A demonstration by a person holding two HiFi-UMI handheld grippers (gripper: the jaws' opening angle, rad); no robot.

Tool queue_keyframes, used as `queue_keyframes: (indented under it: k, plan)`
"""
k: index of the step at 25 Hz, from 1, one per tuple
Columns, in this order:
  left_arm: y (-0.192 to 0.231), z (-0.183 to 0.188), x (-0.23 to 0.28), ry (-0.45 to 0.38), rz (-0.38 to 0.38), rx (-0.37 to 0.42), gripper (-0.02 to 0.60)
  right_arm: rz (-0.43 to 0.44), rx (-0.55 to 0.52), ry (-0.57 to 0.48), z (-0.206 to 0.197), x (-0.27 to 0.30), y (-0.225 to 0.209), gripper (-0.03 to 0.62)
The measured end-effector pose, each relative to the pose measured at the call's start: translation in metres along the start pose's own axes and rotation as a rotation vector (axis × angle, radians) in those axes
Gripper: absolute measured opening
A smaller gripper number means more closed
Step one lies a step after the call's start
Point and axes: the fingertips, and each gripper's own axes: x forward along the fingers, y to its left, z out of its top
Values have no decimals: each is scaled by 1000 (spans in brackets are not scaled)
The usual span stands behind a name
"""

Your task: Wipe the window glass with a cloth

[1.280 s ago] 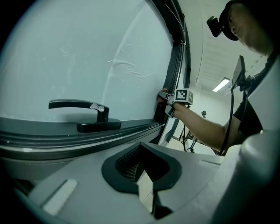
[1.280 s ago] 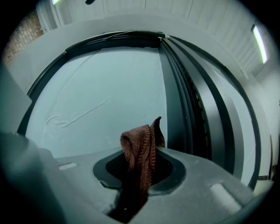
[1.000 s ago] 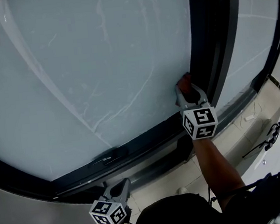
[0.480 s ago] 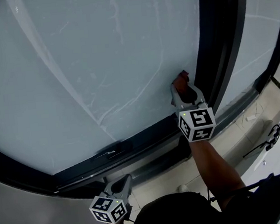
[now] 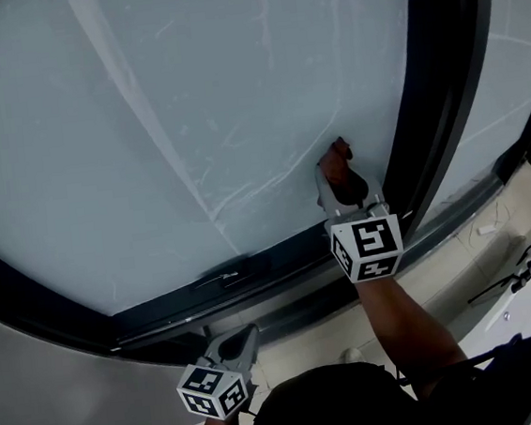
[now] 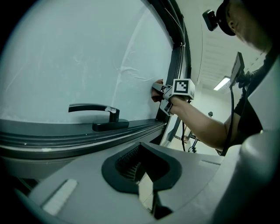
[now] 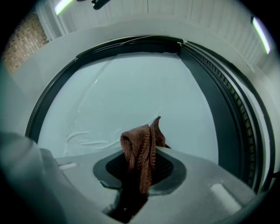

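Note:
The window glass [image 5: 188,102] fills most of the head view, with faint streaks on it. My right gripper [image 5: 343,184] is shut on a brown knitted cloth [image 5: 337,160] and holds it against the pane's lower right, just left of the dark upright frame [image 5: 442,94]. In the right gripper view the cloth [image 7: 142,151] sticks up between the jaws in front of the glass [image 7: 131,100]. My left gripper [image 5: 237,342] hangs low beneath the sill, jaws together with nothing in them. From the left gripper view, the right gripper [image 6: 164,94] presses the cloth [image 6: 156,89] to the glass.
A black window handle [image 6: 94,109] lies on the bottom frame [image 5: 254,283]. A second pane [image 5: 523,57] lies right of the upright. On the tiled floor at the right is a black stand with cables [image 5: 526,269].
The right gripper with the cloth has slid a little left on the glass, away from the upright frame. The left gripper has stayed low, almost where it was.

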Motion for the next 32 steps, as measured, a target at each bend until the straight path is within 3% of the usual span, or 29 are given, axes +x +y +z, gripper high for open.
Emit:
queue_keyframes:
  k: [9,15,25,32]
  plan:
    - [15,-7,-24,-11,34,-21,17,72,-15,-39,11,4,68,77]
    - [25,-12,-41,-17,56,-33,17,38,9,-48,12,3,81,78]
    - [38,-16,-61,-31,73,-44,17,82,-8,-51,15,5,124,78]
    - [45,-18,-69,-33,77,-41,17,185,-56,-49,20,7,174,78]
